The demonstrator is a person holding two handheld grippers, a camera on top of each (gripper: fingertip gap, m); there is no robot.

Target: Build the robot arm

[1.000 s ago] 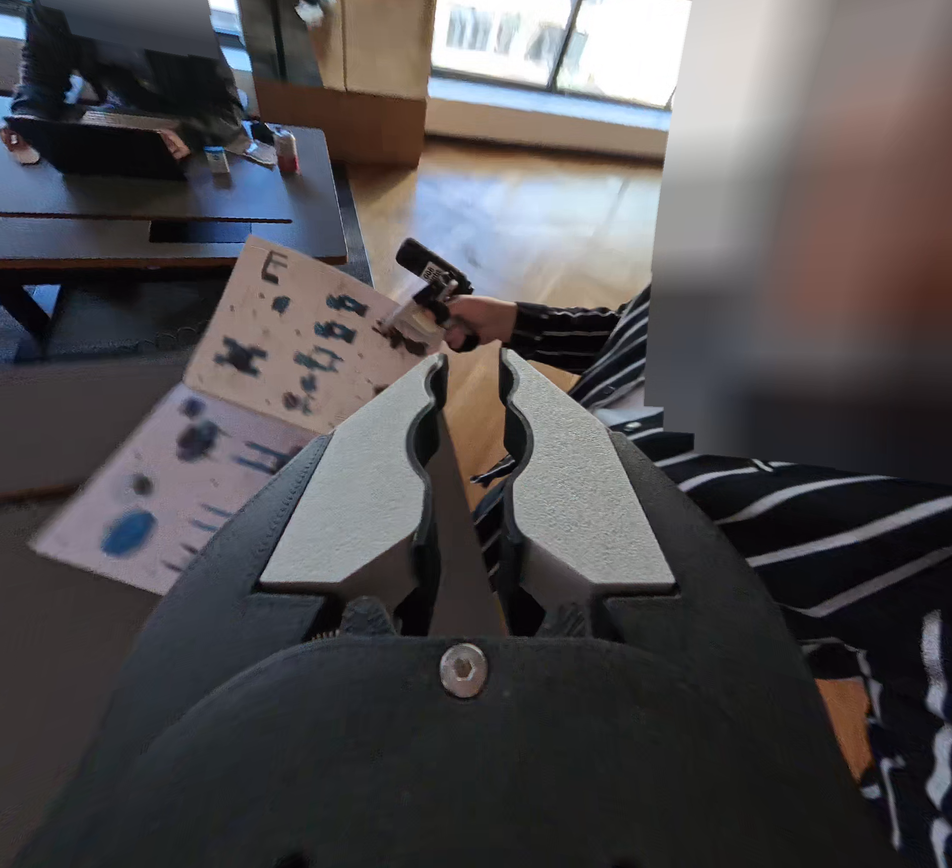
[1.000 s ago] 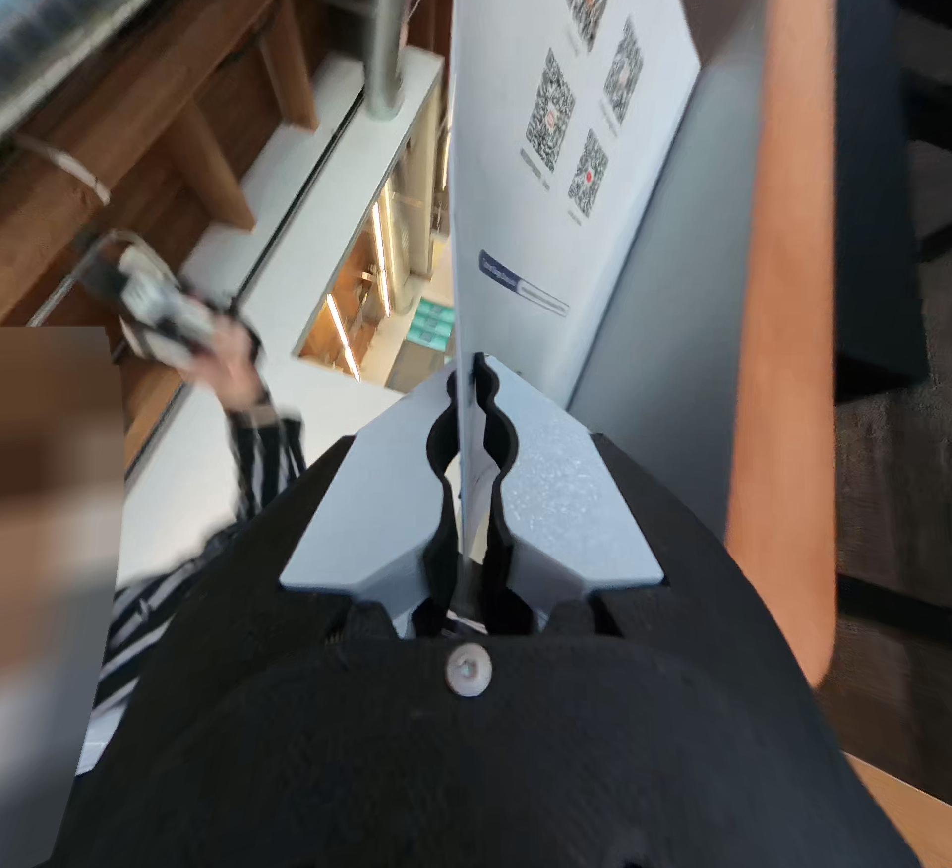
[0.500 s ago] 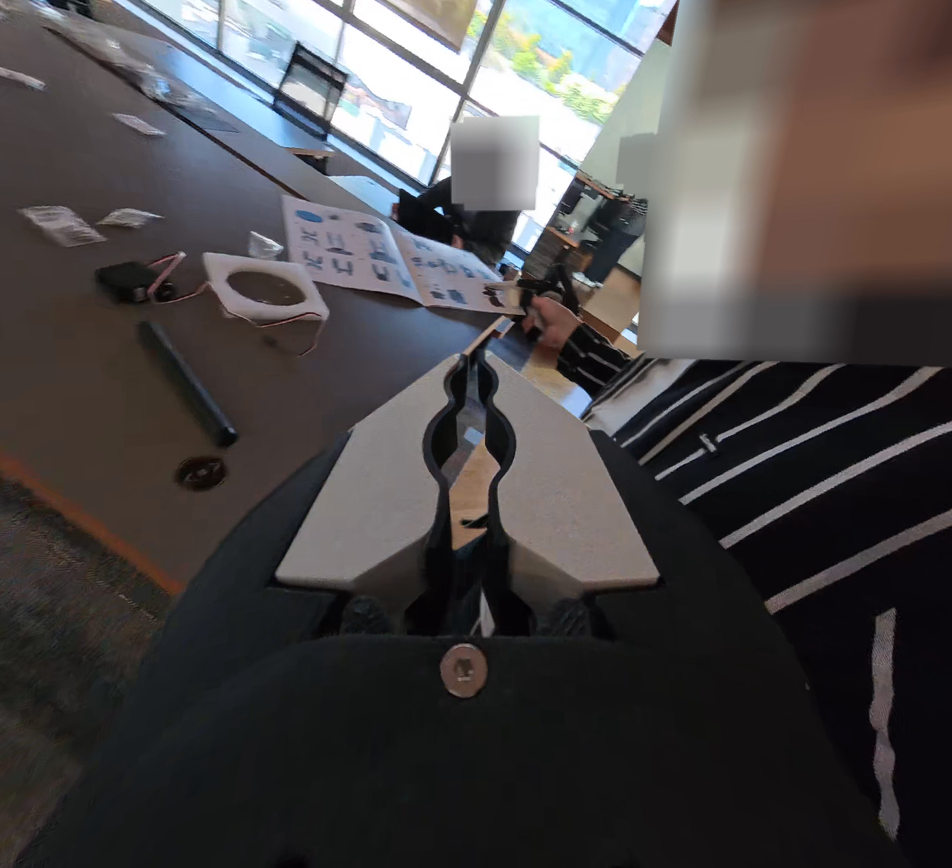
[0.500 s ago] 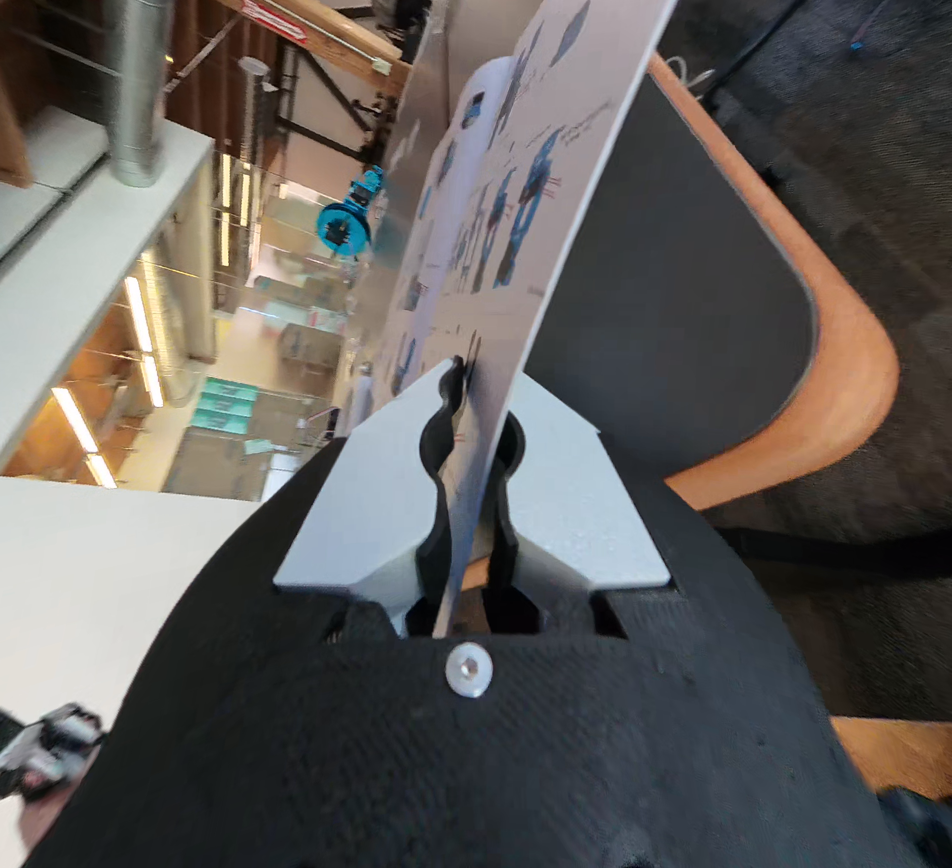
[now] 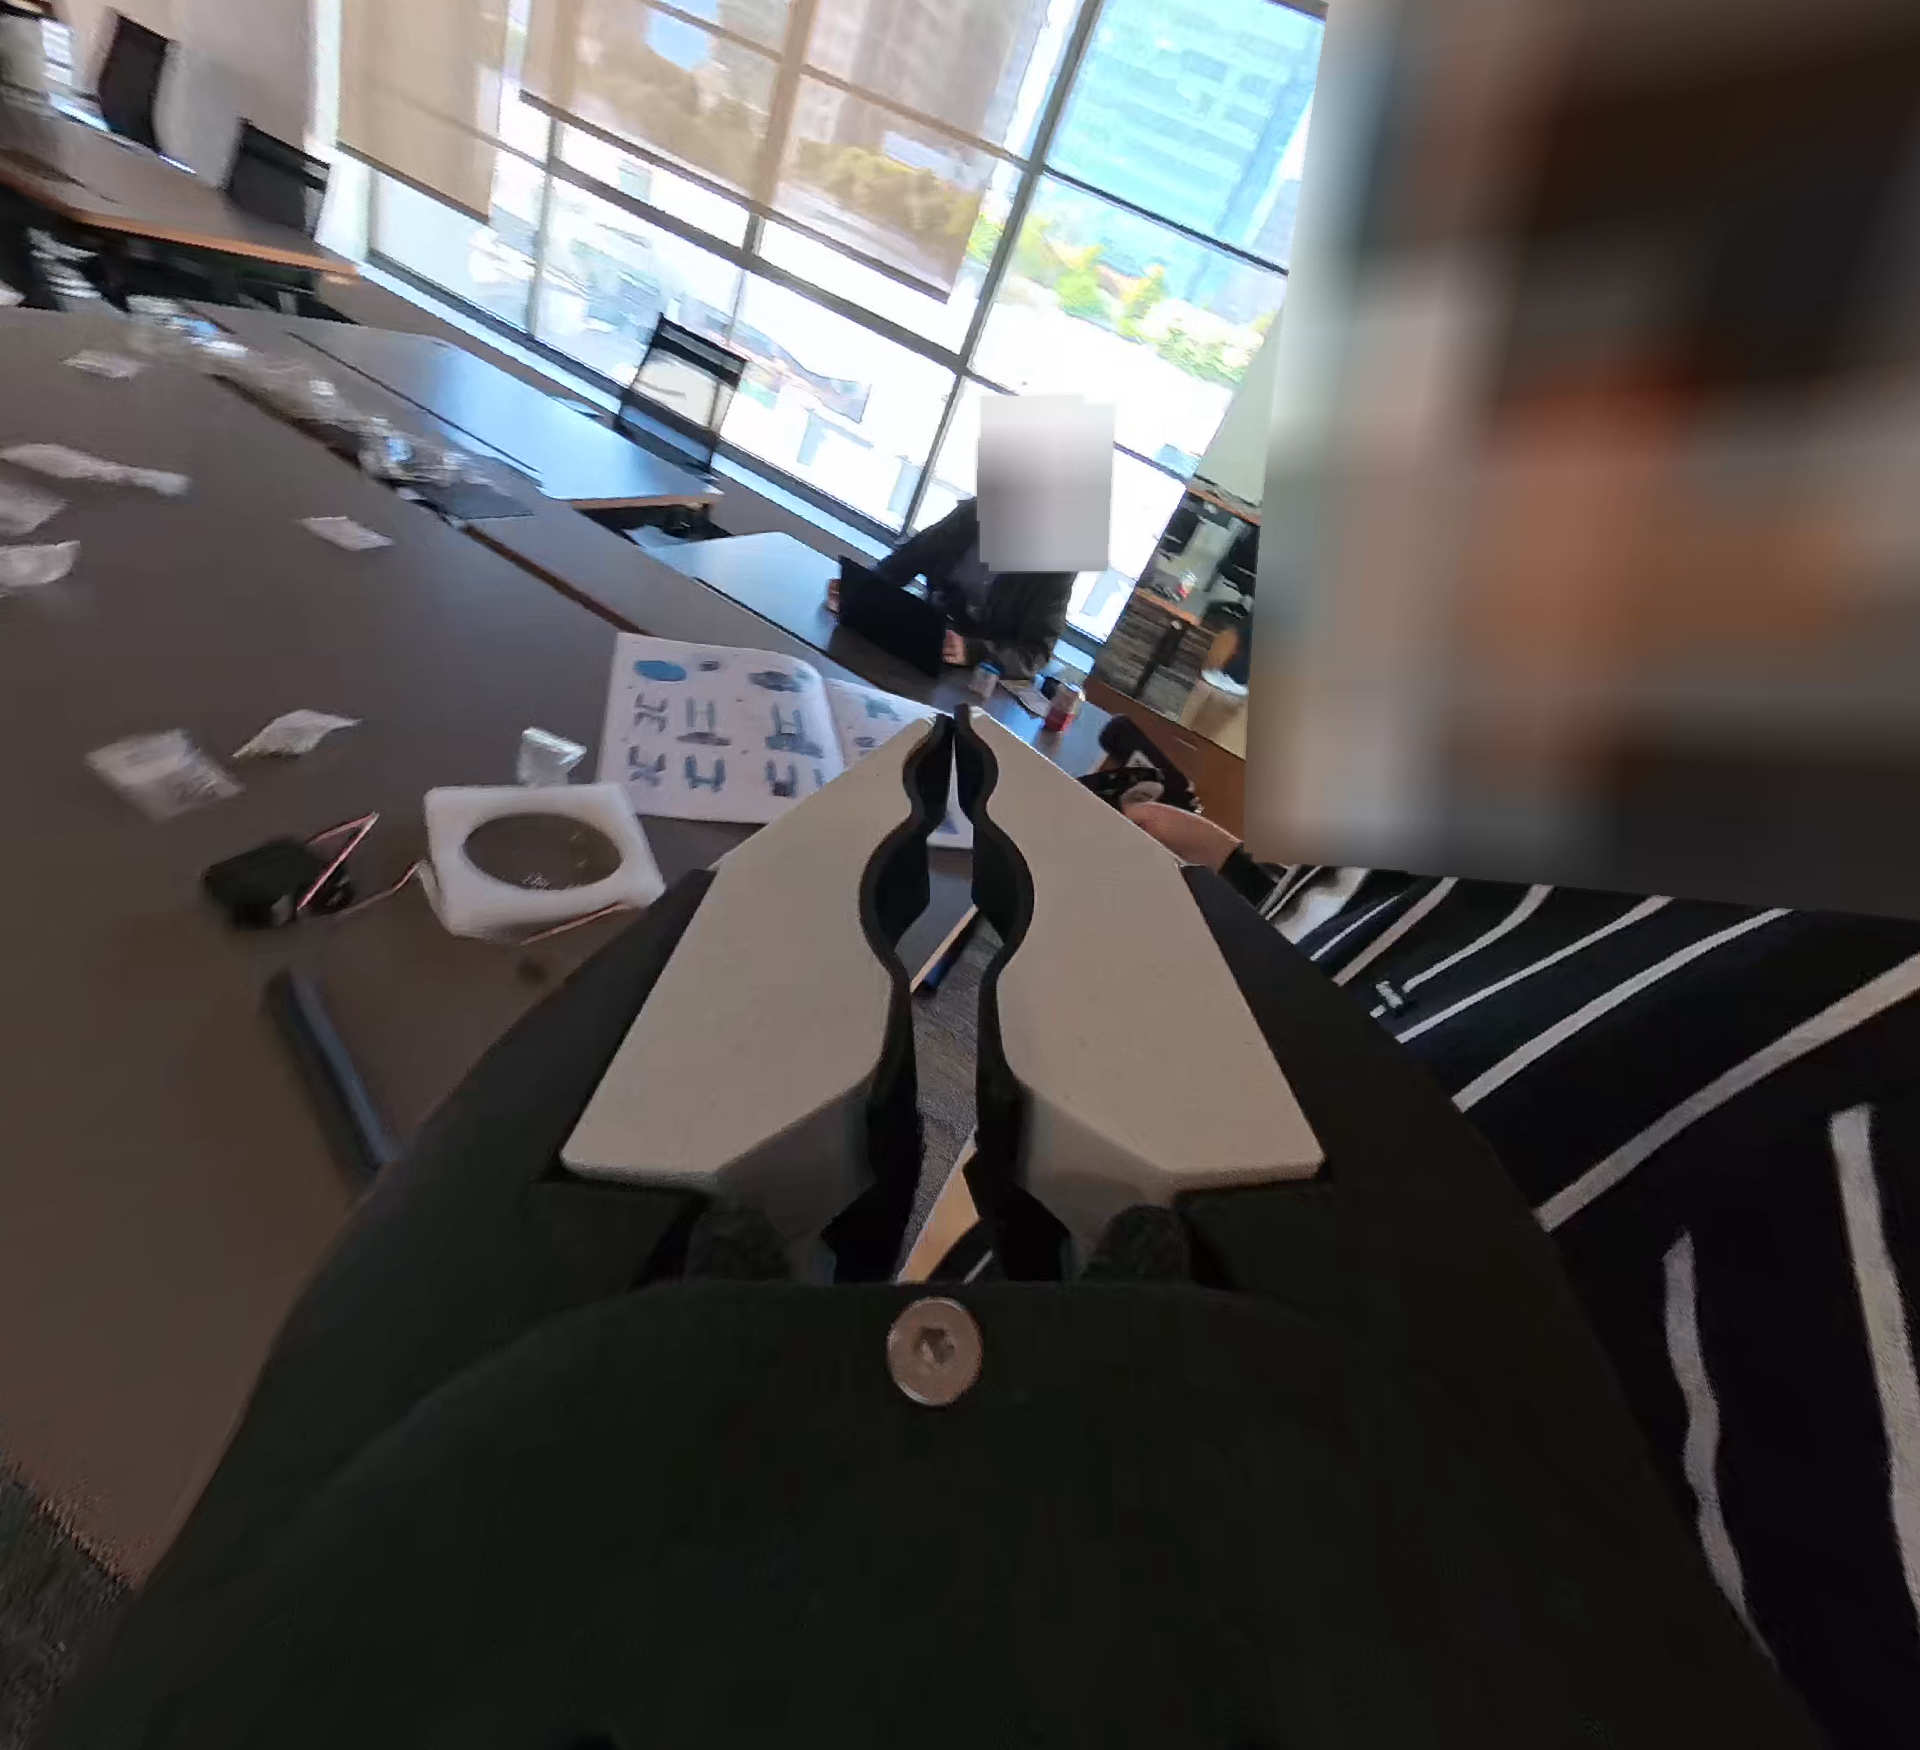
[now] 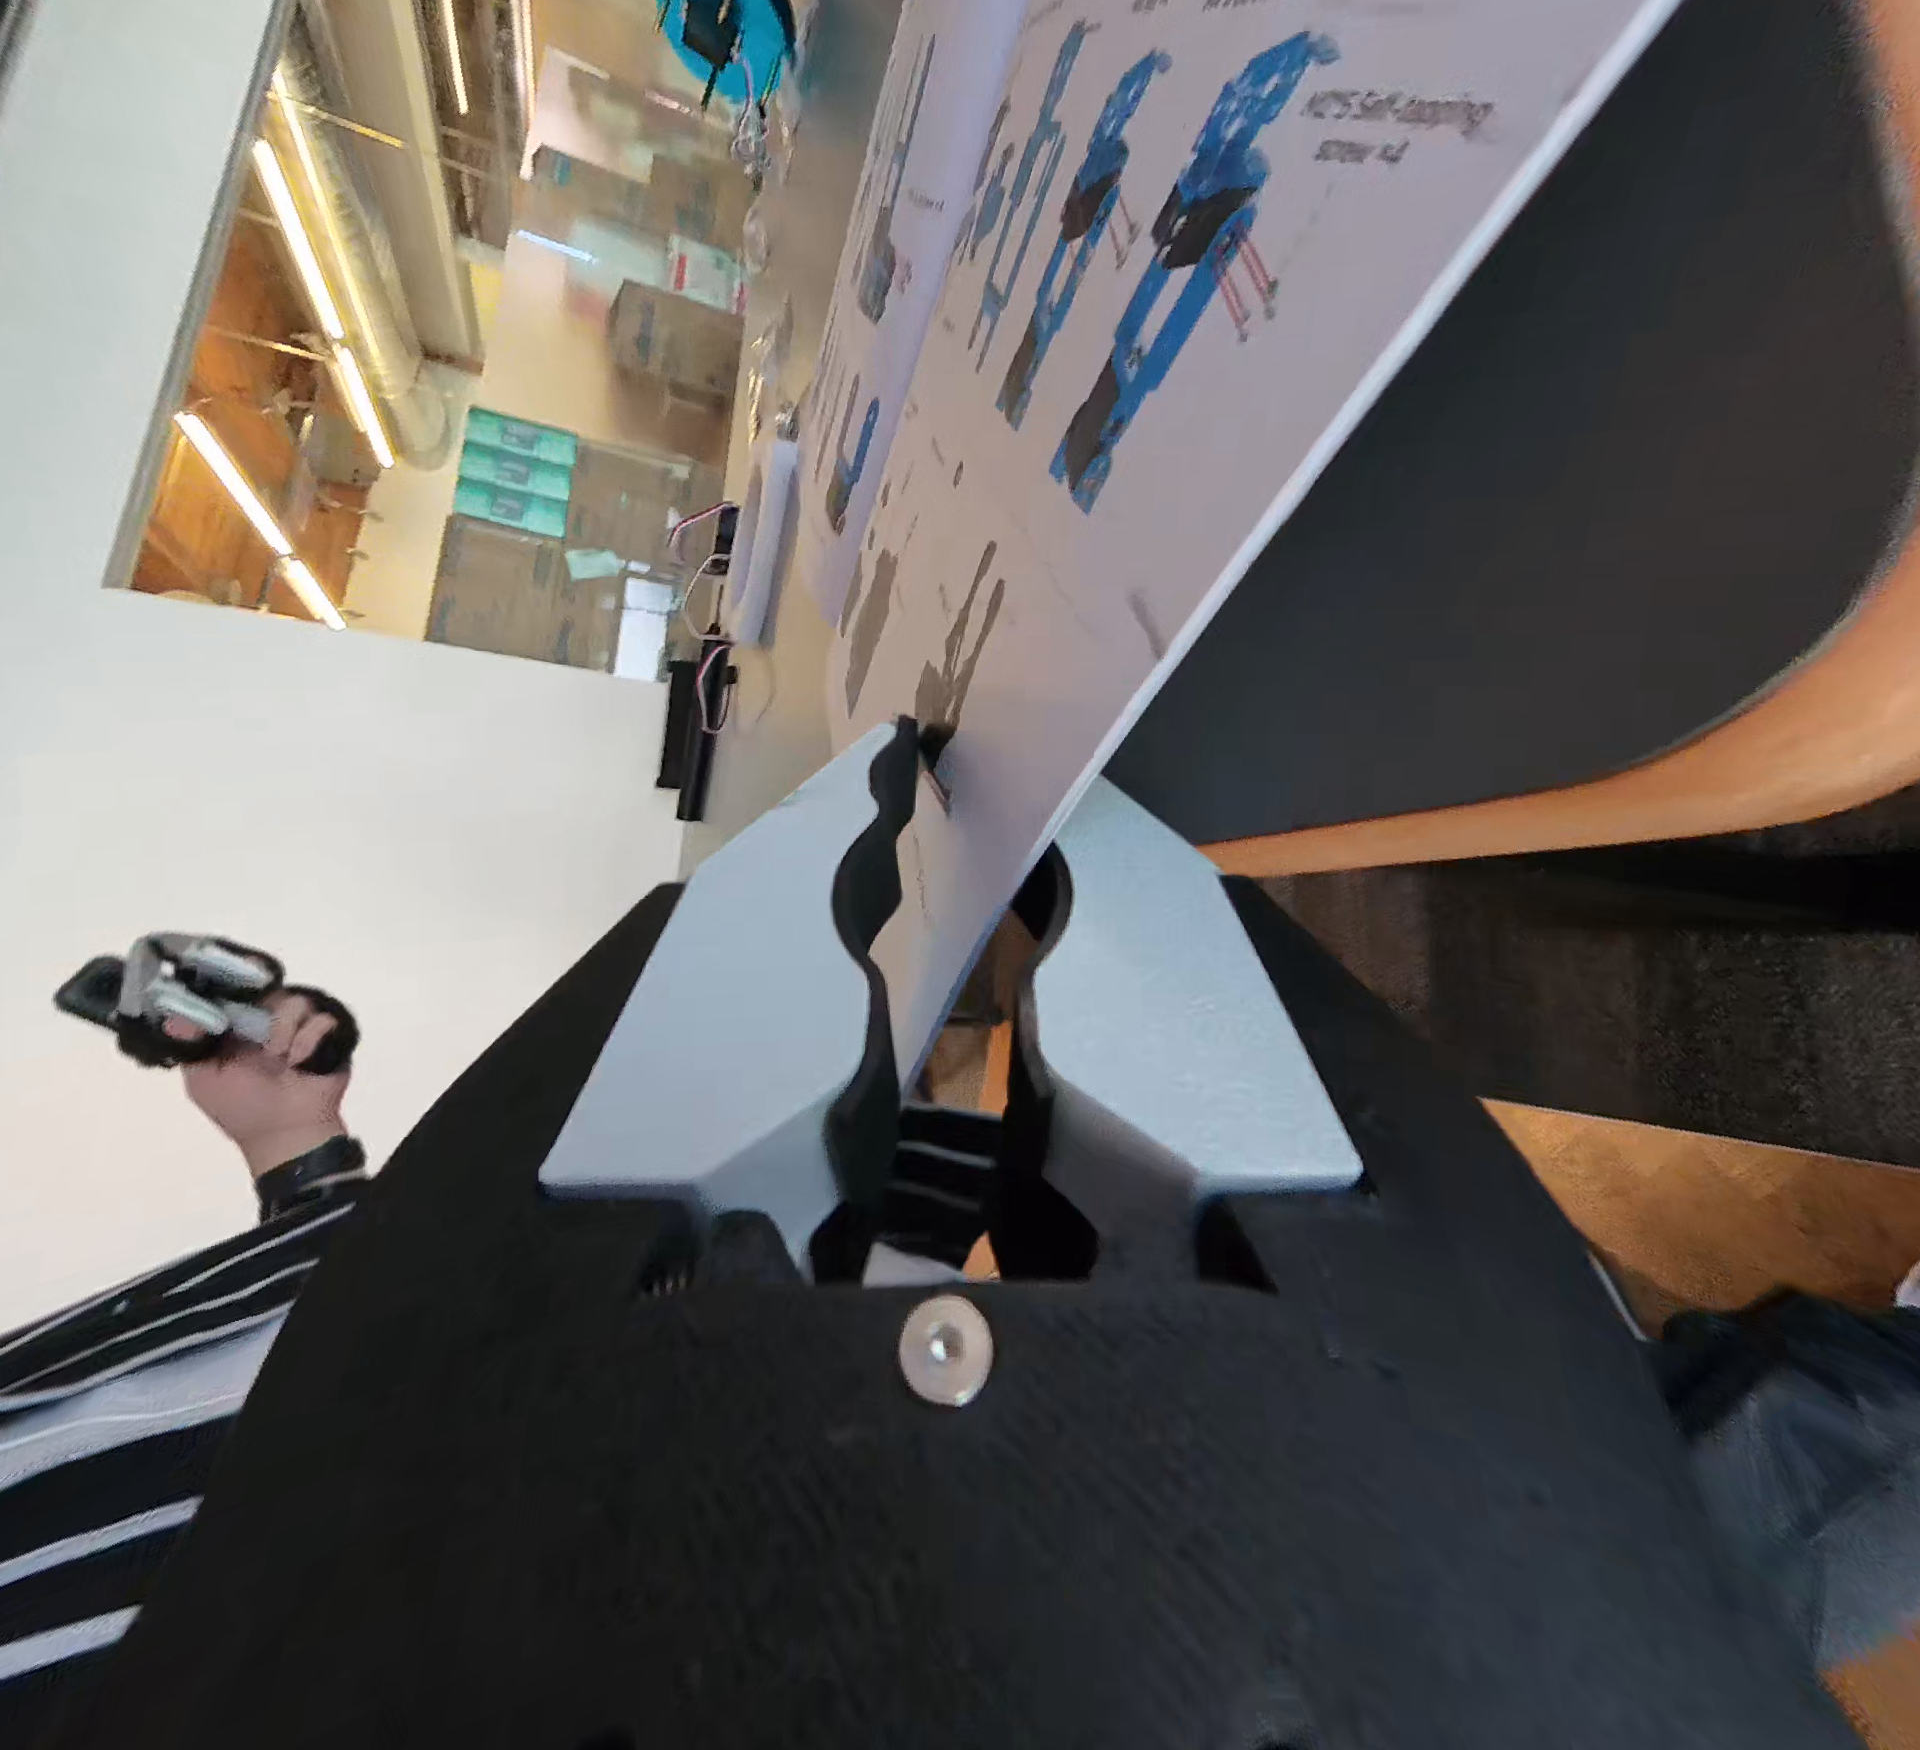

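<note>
An open white booklet with blue drawings lies on the dark table. In the right wrist view its near edge runs between my right gripper's fingers. These stand apart, and the right finger is partly hidden behind the pages, so the gripper is open around the booklet's edge. My left gripper is shut, tips touching, with nothing between them. It is held in the air near the table's corner. It also shows far off in the right wrist view, in a hand.
A white foam frame, a black servo with wires, a dark rod and small plastic bags lie on the table. A blue robot part stands farther along. A person sits with a laptop at another table. The left gripper's tips are roughly 60 cm from the right gripper's.
My left gripper closed on air and swung toward the table. My right gripper's fingers spread apart around the booklet, which came down from upright to lie open on the table.
</note>
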